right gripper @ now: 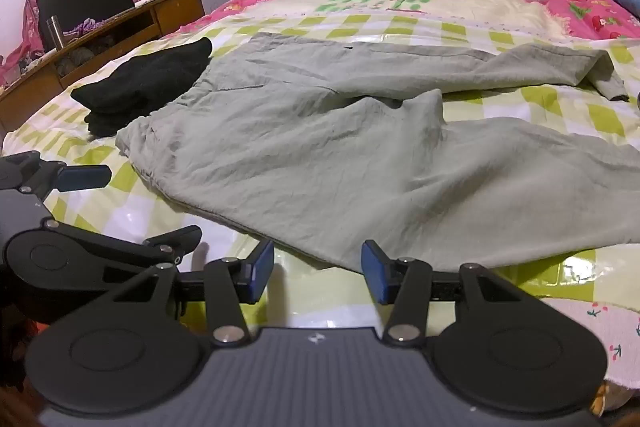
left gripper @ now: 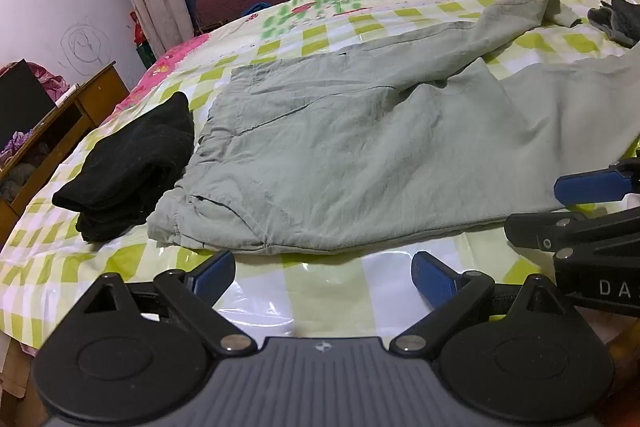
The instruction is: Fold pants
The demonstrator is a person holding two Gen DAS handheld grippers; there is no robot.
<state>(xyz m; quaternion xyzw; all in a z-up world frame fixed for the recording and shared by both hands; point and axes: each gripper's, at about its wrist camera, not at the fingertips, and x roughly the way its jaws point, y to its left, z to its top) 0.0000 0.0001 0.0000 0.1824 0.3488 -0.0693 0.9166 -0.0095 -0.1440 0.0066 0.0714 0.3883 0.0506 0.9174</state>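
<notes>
We are holding the left gripper (left gripper: 323, 273) just off the near edge of the bed, its blue-padded fingers (left gripper: 216, 271) spread wide with nothing between them. The right gripper (right gripper: 318, 277) is hovering beside it, jaws likewise standing wide and empty over the glossy green-and-white checked plastic sheet (right gripper: 540, 99).

The pale grey-green cotton pants (left gripper: 340, 163) are lying unfolded on that sheet near the near edge, waistband toward the left side, one leg running toward the far right corner and the other along the near edge. The near leg is running out of both views at the right, so we cannot see its cuff. The far leg's cuff is turned over on itself (its inner side is hidden).

A folded black fabric bundle (right gripper: 148, 87) is touching the waistband. A dark grey cloth (left gripper: 618, 19) is sitting at the right edge, cut off and hard to identify.
</notes>
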